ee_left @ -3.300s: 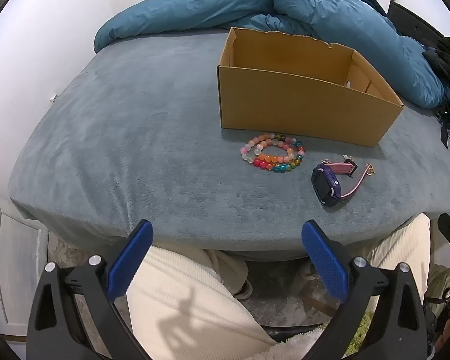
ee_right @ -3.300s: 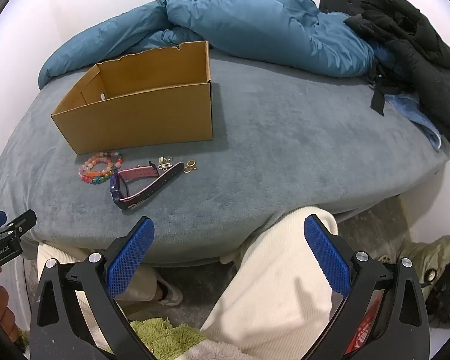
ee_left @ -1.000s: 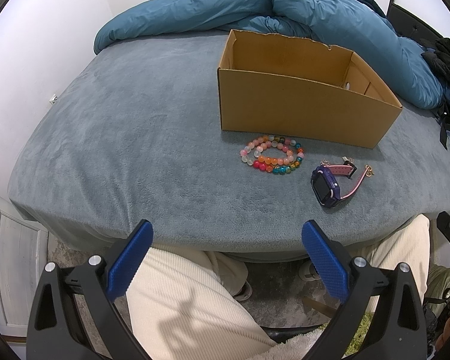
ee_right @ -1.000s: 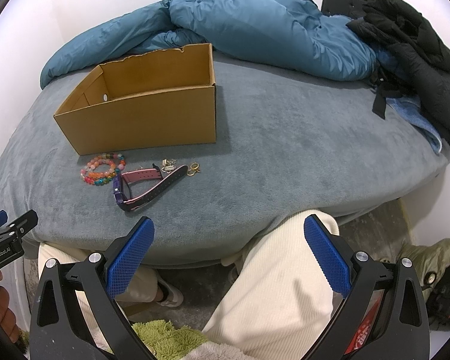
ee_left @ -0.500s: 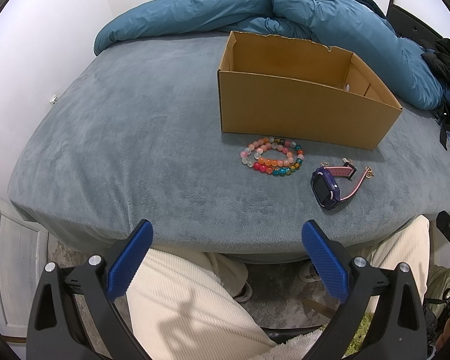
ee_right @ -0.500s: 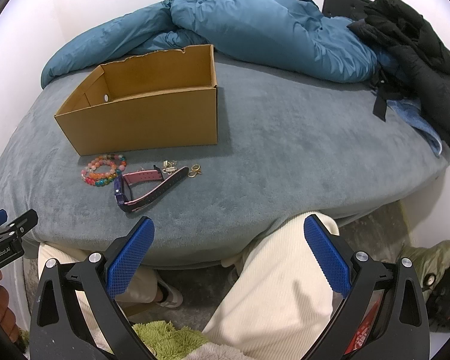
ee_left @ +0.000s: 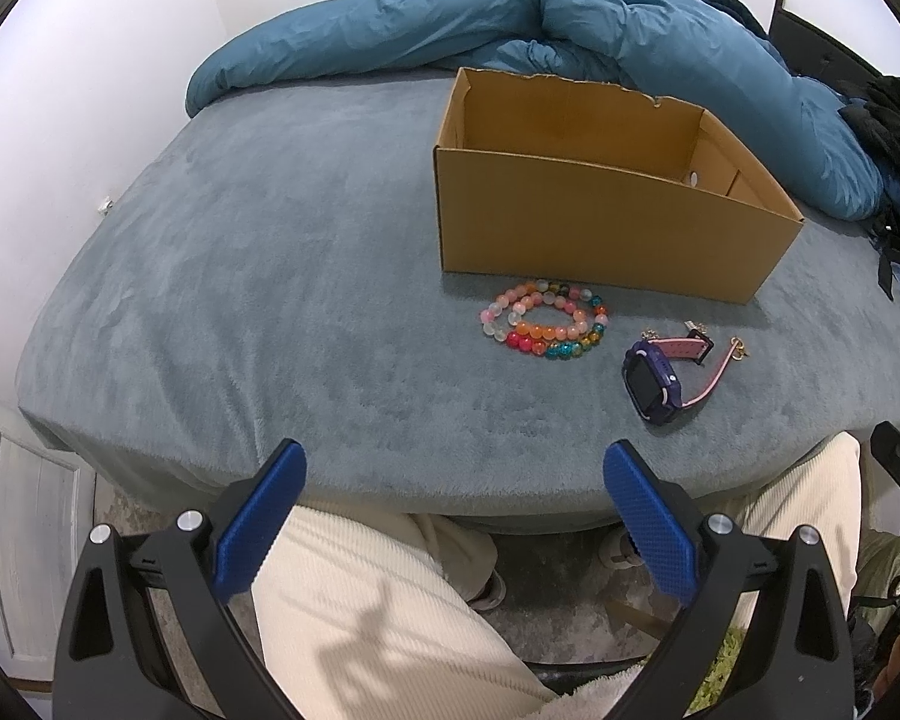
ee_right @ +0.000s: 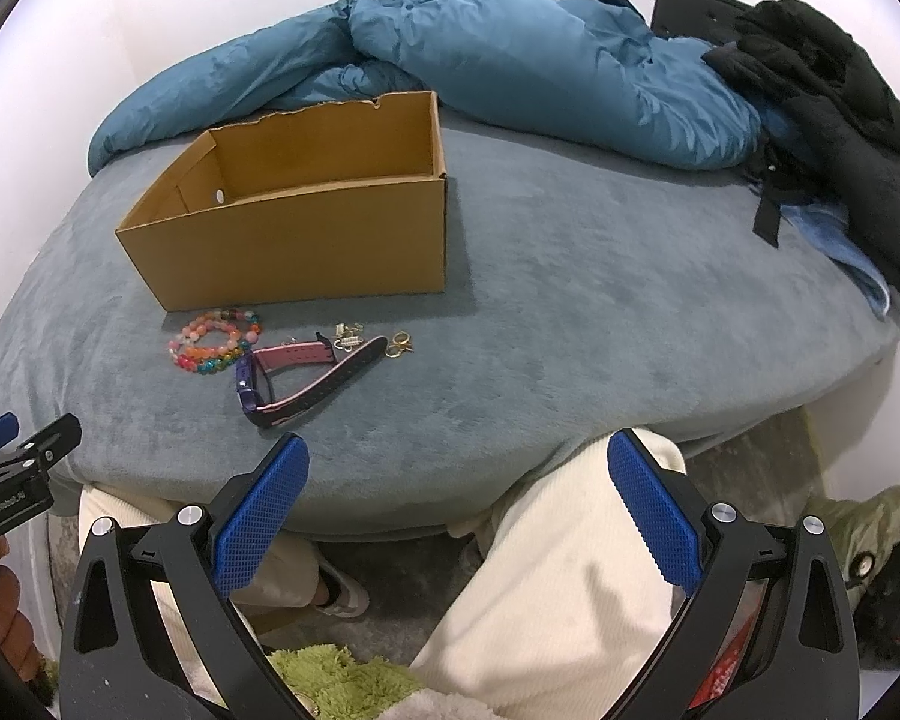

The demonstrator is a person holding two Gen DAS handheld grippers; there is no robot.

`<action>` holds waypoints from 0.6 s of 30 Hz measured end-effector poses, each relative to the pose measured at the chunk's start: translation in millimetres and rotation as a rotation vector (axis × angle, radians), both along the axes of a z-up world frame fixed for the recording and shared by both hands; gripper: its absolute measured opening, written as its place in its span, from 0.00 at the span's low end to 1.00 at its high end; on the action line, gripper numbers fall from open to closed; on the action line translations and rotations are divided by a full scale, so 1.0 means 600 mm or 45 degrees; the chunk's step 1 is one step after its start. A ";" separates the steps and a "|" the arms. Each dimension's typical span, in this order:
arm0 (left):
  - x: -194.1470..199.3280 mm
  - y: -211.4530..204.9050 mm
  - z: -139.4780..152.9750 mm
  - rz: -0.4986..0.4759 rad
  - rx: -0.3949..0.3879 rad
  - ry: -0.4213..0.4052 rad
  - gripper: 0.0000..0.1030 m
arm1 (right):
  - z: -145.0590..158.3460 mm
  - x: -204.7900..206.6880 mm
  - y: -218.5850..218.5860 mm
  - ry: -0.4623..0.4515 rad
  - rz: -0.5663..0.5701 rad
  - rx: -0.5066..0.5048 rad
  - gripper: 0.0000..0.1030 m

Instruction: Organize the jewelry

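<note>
Plush grey-blue fleece covers the bed (ee_left: 282,276), its nap soft and faintly mottled, with a puffy teal duvet (ee_left: 510,18) bunched along the far edge. Ahead of the left tool (ee_left: 450,480) sits an open cardboard box (ee_left: 600,222), rectangular, smooth-sided, its back rim torn ragged. Just in front of the box lie beaded bracelets (ee_left: 543,324), round glossy beads in pink, orange, red and blue, coiled into overlapping loops flat on the fleece. To their right rests a smartwatch (ee_left: 654,381) with a purple squarish case and pink rubbery strap; in the right wrist view the smartwatch (ee_right: 306,378) lies on its side, its long axis running from near left to far right, strap ends pointing away from the right tool (ee_right: 456,477). Small gold clasps (ee_right: 399,345) lie beside the strap tips. Both tools hang off the bed's near edge above cream ribbed trousers (ee_right: 570,570), their blue textured pads spread wide, holding nothing.
</note>
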State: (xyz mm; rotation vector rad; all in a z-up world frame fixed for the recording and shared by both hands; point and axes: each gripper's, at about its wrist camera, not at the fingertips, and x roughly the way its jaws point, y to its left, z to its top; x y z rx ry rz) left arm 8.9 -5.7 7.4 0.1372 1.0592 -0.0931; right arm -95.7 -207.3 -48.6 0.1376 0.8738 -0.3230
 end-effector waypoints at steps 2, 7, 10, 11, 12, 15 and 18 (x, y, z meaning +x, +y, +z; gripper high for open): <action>0.004 -0.005 0.000 -0.020 -0.003 -0.016 0.95 | -0.001 0.002 0.001 -0.009 0.017 0.000 0.93; 0.003 -0.008 -0.010 -0.085 -0.001 -0.057 0.95 | -0.013 0.014 0.006 -0.013 0.063 0.025 0.91; 0.010 -0.015 -0.016 -0.132 -0.024 -0.077 0.95 | -0.020 0.024 0.007 -0.013 0.088 0.047 0.88; 0.011 -0.017 -0.018 -0.162 -0.041 -0.087 0.95 | -0.022 0.030 0.007 -0.012 0.100 0.050 0.87; 0.013 -0.021 -0.021 -0.203 -0.066 -0.091 0.95 | -0.024 0.033 0.008 -0.017 0.109 0.053 0.85; 0.021 -0.026 -0.033 -0.270 -0.122 -0.073 0.95 | -0.027 0.045 0.011 -0.054 0.165 0.051 0.80; 0.028 -0.024 -0.041 -0.308 -0.236 -0.046 0.95 | -0.031 0.055 0.023 -0.098 0.263 0.013 0.73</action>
